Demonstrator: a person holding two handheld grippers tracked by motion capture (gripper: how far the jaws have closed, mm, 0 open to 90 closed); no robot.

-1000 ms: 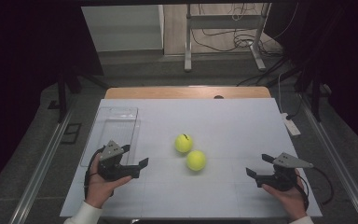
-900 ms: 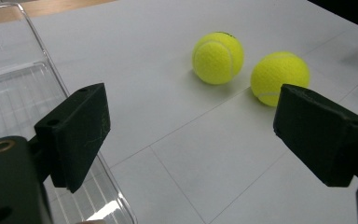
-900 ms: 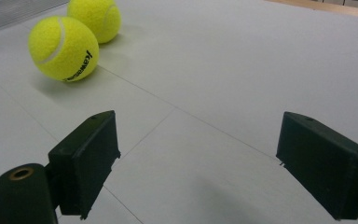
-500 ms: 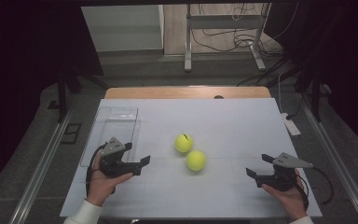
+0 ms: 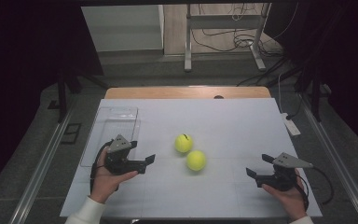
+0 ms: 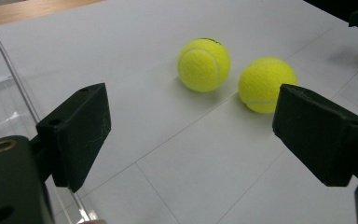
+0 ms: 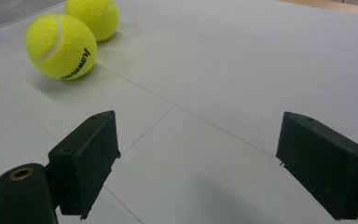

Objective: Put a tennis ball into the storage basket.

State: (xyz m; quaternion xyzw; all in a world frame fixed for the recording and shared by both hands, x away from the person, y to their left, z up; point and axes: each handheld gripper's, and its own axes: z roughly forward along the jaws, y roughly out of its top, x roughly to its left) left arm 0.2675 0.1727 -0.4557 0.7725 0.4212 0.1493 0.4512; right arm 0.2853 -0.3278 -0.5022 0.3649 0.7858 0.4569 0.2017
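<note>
Tennis balls sit near the middle of the white table (image 5: 242, 121), two of them, almost touching, and both of my tongs are short of them. From above, the far ball (image 5: 183, 143) lies a little further from me and to the left; the near ball (image 5: 196, 160) lies closer to me and to the right. My left gripper (image 5: 145, 163) rests just beside the clear tray (image 5: 116, 122) at the left edge and points across the table toward the pair; its jaws have just been closing a touch but stand wide apart, with nothing between them. Along those jaws the far ball (image 6: 204, 64) shows almost straight ahead and the near ball (image 6: 266, 84) off toward the right pad. My right gripper (image 5: 257, 169) hangs over the right part of the table, jaws spread wide and empty as well, and from it the near ball (image 7: 60, 45) lies ahead and off to the left, with the far ball (image 7: 93, 17) partly behind it.

A ball has no long axis, so the angle of grasp matters little; what counts is who is closer. I judge the left gripper nearer the pair, and since it sits by the tray, it looks the natural one to go forward to a ball
</note>
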